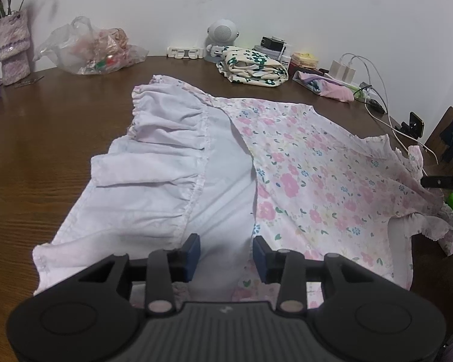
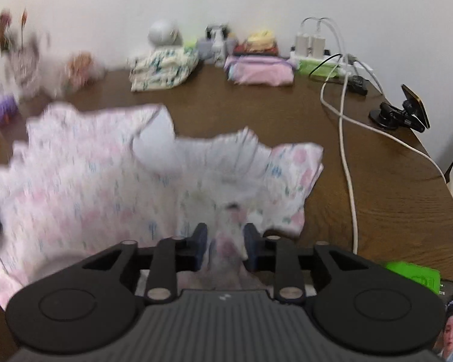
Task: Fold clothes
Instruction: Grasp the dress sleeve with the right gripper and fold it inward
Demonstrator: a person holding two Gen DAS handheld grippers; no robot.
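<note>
Your pink floral cotton garment (image 1: 302, 175) lies mid-worktop (image 1: 45, 157), one side folded over. Left gripper (image 1: 226, 253) fingers gape; right gripper (image 2: 225, 246) pinches its hem. More folds remain; two folded pieces sit at the back edge.

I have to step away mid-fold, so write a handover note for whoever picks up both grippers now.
Left gripper: open, over the near hem of the floral dress, gripping nothing.
Right gripper: cloth of the same dress bunched between its fingers; the view is blurred by motion, so the grip looks closed but check it.
The dress lies on the brown table, its left side already turned over to show the pale lining.
Done: two folded garments at the back, a green-flowered one and a pink one.
Left: bring the right side over, then fold up and stack.
</note>
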